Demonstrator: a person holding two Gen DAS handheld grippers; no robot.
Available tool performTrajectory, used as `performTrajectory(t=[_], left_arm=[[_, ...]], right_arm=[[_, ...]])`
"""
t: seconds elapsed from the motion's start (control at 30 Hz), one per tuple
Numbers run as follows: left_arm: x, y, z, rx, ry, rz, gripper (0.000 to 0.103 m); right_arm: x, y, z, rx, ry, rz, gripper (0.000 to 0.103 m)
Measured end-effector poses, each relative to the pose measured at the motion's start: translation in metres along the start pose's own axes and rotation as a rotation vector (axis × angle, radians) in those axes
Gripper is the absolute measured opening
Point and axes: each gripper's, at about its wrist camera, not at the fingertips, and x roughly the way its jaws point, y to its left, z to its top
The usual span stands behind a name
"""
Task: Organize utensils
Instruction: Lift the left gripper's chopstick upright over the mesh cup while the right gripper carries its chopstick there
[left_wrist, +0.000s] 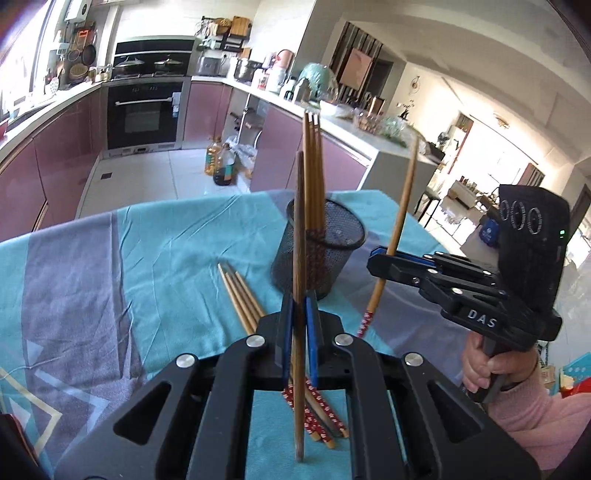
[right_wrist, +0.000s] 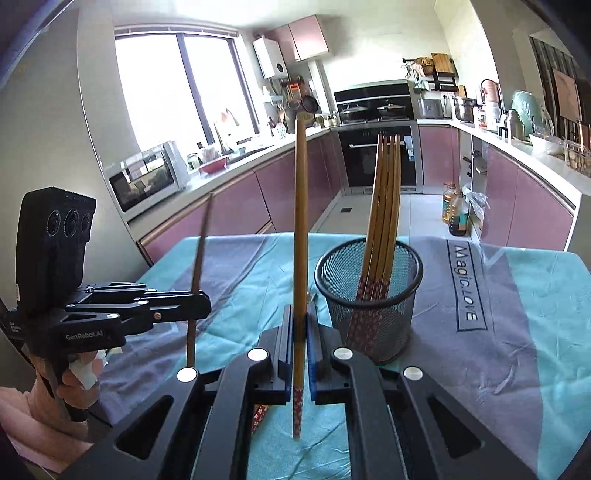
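Note:
A black mesh cup (left_wrist: 318, 248) stands on the table and holds several chopsticks (left_wrist: 313, 173); it also shows in the right wrist view (right_wrist: 371, 295) with its chopsticks (right_wrist: 384, 206). My left gripper (left_wrist: 298, 332) is shut on one dark wooden chopstick (left_wrist: 298, 236), held upright in front of the cup. My right gripper (right_wrist: 301, 336) is shut on one chopstick with a red patterned end (right_wrist: 300, 229), also upright, left of the cup. In the left wrist view the right gripper (left_wrist: 380, 254) is right of the cup. Several chopsticks (left_wrist: 243, 299) lie on the cloth.
A teal and grey tablecloth (left_wrist: 147, 251) covers the table, seen too in the right wrist view (right_wrist: 498, 295). Kitchen counters, an oven (left_wrist: 144, 114) and oil bottles (left_wrist: 219, 162) on the floor lie beyond the table's far edge.

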Motion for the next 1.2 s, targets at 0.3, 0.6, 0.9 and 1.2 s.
performTrajectory(t=[0.3, 0.6, 0.9, 1.2], left_arm=[[-0.026, -0.006, 0.017, 0.004, -0.086, -0.058, 0.007], [-0.026, -0.008, 0.046, -0.018, -0.146, -0.077, 0.007], [-0.022, -0.017, 0.076, 0.003, -0.200, -0.072, 0.007], [-0.028, -0.028, 0.096, 0.030, -0.247, -0.067, 0.007]], right_arm=[[-0.016, -0.007, 0.019, -0.010, -0.061, -0.004, 0.006], [-0.025, -0.009, 0.040, -0.023, -0.101, -0.032, 0.006], [-0.035, -0.006, 0.059, -0.062, -0.143, -0.059, 0.006], [-0.039, -0.007, 0.075, -0.079, -0.179, -0.073, 0.006]])
